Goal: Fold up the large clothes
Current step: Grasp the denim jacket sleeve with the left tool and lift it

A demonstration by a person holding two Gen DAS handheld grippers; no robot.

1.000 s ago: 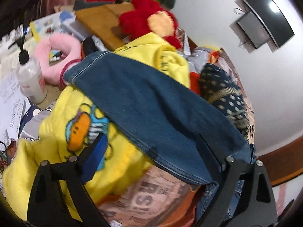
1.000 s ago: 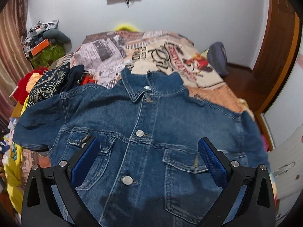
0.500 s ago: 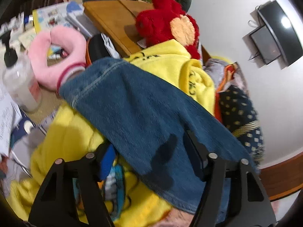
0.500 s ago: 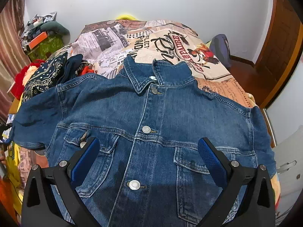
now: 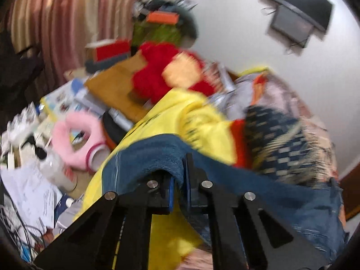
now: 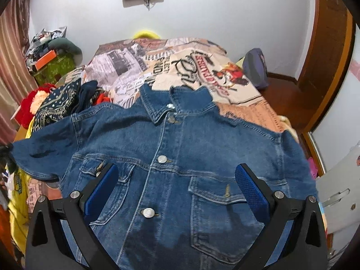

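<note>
A dark blue denim jacket [image 6: 180, 157] lies front-up and buttoned across a bed with a newspaper-print cover [image 6: 157, 67], collar toward the far wall, and its sleeve [image 5: 157, 155] on the left side is now pinched between the jaws of the left gripper [image 5: 180, 186], which half a second earlier stood apart on either side of that cloth and a second earlier hung wide above it. The change suggests the first fold has begun: with the sleeve caught, it can be carried inward over the jacket's chest. The right gripper [image 6: 176, 186] hovers over the lower front panel with its blue-padded fingers [image 6: 252, 191] spread wide and nothing between them. Room to move lies toward the centre of the bed, where the printed cover beyond the collar is bare; the left edge is crowded, the sleeve draped over a bright yellow fleece garment [image 5: 180, 112] with a navy patterned cloth [image 5: 276, 135] just beside it. Farther left, a cluttered side table holds a red plush toy [image 5: 157, 74], a pink fluffy ring-shaped cushion [image 5: 76, 139] and a clear pump bottle [image 5: 54, 168], any of which a swinging cuff might catch. The left view is blurred by motion, so the exact bite on the denim is hard to judge. On the right, the far sleeve hangs off the bed's edge near a brown wooden door [image 6: 326, 56].
</note>
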